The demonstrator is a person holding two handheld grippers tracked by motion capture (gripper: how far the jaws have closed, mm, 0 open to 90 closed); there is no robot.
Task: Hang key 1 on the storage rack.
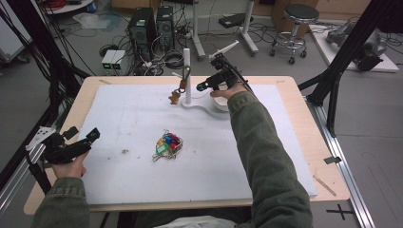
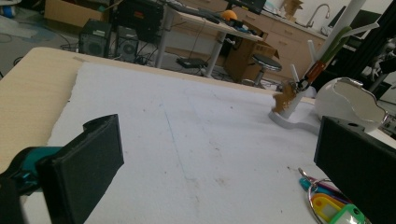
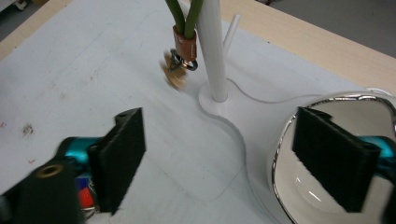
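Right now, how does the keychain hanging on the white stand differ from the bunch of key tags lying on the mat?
The hanging keychain dangles from a peg on the stand; the key tags lie flat mid-mat. The keychain is green and brown; the key tags are multicoloured. Neither is held.

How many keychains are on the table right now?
2. One green-strapped keychain hangs from the white stand at the far side; one bunch of colourful key tags lies mid-mat. None seems hidden.
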